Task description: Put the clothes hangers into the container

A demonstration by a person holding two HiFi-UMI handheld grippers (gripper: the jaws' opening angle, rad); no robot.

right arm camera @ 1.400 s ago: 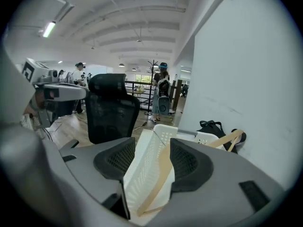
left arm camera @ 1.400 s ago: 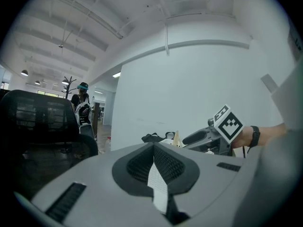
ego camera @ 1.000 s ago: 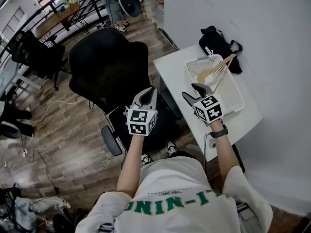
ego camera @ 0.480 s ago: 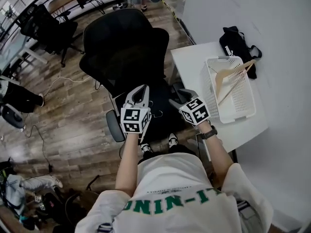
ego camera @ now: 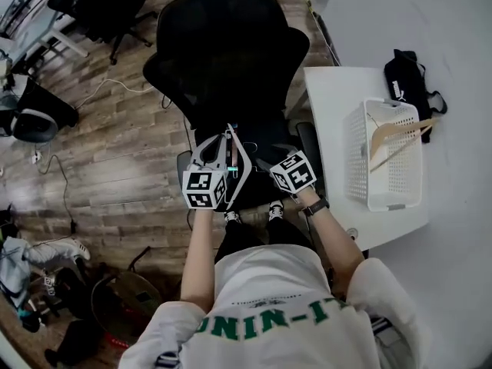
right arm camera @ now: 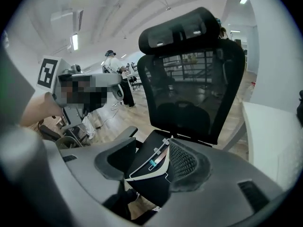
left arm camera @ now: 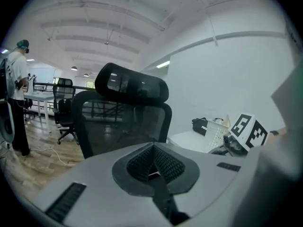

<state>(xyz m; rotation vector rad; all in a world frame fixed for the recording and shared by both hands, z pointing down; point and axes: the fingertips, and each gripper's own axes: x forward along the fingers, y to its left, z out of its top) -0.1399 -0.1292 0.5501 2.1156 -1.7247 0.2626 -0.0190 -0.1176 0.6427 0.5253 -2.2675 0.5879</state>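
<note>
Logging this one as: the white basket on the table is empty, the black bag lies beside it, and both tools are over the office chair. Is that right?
Not quite. The white basket is not empty: the head view shows a wooden hanger lying in it. The rest holds: the black bag lies beside it on the table, and the left tool and right tool are over the office chair.

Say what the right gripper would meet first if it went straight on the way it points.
Probably the hanger lying on the chair seat: it shows right between the open jaws of the right gripper, though depth is hard to judge.
</note>
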